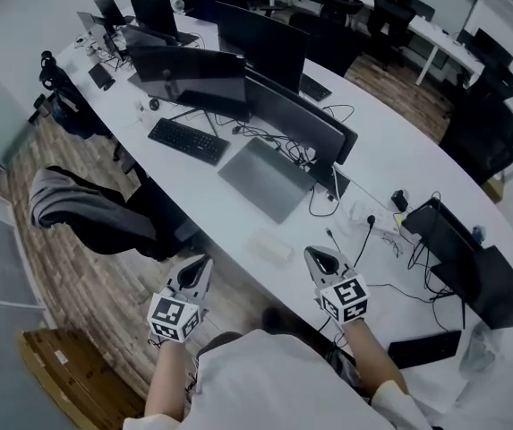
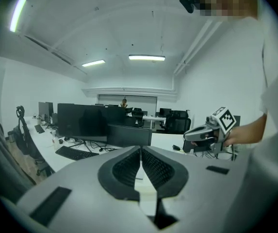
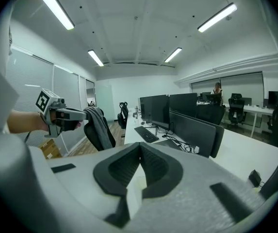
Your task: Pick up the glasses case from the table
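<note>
Bare table (image 1: 225, 215) lies open around the glasses case (image 1: 269, 246), with a laptop (image 1: 265, 179) behind and cables (image 1: 370, 231) alongside.

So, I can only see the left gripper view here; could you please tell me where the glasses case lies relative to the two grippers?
Observer: In the head view, the glasses case lies on the white table near its front edge. It is ahead of and between the left gripper and the right gripper, and neither touches it.
Operator: Thank you. Is the right one ready to grasp?
Observer: Not yet. The right gripper view shows its jaws together, with nothing between them.
Operator: And what lies close to the case?
Observer: A closed grey laptop lies just beyond it on the table.
</note>
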### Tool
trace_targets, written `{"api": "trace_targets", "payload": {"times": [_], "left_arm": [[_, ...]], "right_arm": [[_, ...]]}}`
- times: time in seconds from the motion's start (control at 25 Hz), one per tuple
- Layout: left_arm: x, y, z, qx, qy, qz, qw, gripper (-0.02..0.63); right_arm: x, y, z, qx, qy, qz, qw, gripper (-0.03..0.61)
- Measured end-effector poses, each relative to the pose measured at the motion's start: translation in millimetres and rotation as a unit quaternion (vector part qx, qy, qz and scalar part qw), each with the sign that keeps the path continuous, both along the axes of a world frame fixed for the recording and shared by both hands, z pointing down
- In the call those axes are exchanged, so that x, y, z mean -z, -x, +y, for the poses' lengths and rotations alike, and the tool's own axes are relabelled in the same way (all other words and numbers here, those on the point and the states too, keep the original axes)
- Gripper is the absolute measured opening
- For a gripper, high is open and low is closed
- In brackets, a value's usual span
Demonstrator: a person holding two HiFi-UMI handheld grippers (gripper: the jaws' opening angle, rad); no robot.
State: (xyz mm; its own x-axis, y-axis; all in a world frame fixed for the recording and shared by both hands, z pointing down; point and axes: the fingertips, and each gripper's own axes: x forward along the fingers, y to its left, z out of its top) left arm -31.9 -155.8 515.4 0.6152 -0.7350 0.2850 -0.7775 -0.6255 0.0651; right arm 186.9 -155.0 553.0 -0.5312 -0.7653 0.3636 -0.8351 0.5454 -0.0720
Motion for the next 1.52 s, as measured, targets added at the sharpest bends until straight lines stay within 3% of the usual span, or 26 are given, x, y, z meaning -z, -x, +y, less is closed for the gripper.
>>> {"api": "trace_targets", "payload": {"times": [0.4, 0.72, 1.0, 1.44, 1.52], "left_arm": [[8.1, -5.6, -45.3, -0.008, 0.005, 0.019, 0.9998, 0.009], [7.9, 4.6, -88.4, -0.056, -0.011, 0.011, 0.9983, 0.009], [8.6, 13.1, -124.0, -0.104, -0.013, 0.027, 0.9942, 0.009], [8.4, 21.1, -156.9, -0.133, -0.008, 0.041, 0.9903, 0.009], [10.3, 21.3, -160.4, -0.134, -0.008, 0.047, 0.9898, 0.009]], "right_arm": [[-0.9, -16.5, -25.5, -0.031, 0.006, -0.008, 0.999, 0.000], [12.8, -7.7, -47.5, -0.079, -0.004, 0.007, 0.997, 0.000], [20.0, 4.6, -68.4, -0.117, -0.011, 0.019, 0.993, 0.000], [41.3, 8.9, -83.3, -0.153, -0.027, 0.022, 0.988, 0.002], [44.1, 8.6, -82.4, -0.152, -0.028, 0.025, 0.988, 0.033]]}}
